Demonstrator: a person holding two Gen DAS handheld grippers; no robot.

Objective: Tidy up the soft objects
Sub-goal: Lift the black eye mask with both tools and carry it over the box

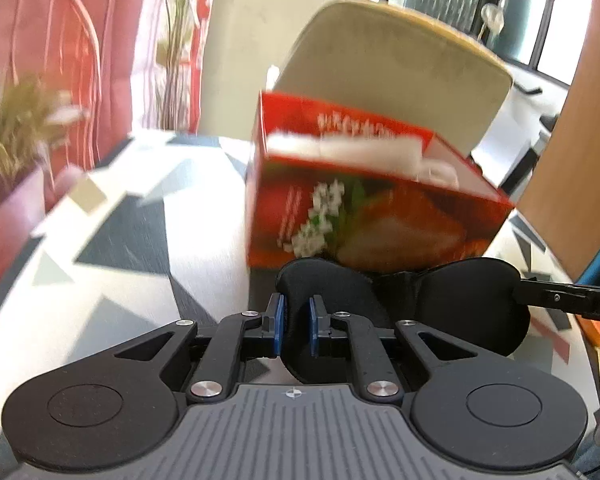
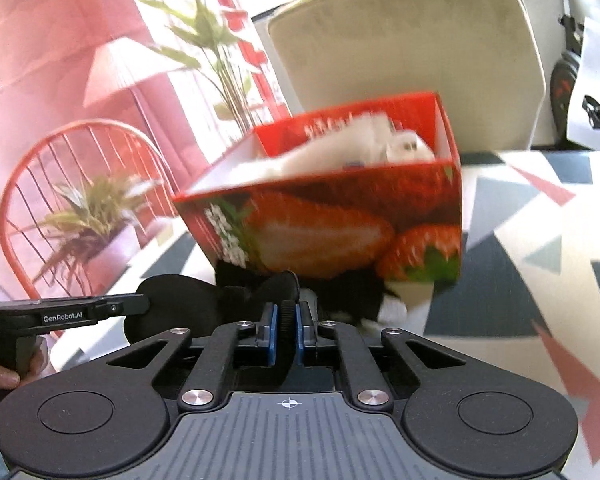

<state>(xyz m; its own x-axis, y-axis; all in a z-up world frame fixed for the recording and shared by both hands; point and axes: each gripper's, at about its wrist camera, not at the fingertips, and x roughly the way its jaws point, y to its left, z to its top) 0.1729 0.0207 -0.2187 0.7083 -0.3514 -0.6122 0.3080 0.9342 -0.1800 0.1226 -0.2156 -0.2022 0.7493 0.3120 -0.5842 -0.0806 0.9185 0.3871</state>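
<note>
A black padded sleep mask (image 1: 452, 304) is held between both grippers just in front of a red strawberry-print box (image 1: 364, 200). My left gripper (image 1: 295, 324) is shut on the mask's left end. My right gripper (image 2: 286, 330) is shut on the mask's other end (image 2: 286, 312); its finger (image 1: 560, 300) shows at the right of the left wrist view. The box (image 2: 332, 224) is open-topped and holds white soft items (image 2: 364, 140). The left gripper's finger (image 2: 80, 308) shows at the left of the right wrist view.
A table (image 2: 540, 240) with a grey, white and pink triangle cloth carries the box. A beige padded chair (image 1: 400, 64) stands behind it. A potted plant (image 1: 16, 152) sits at the left, with a red wire chair (image 2: 72, 184) beyond.
</note>
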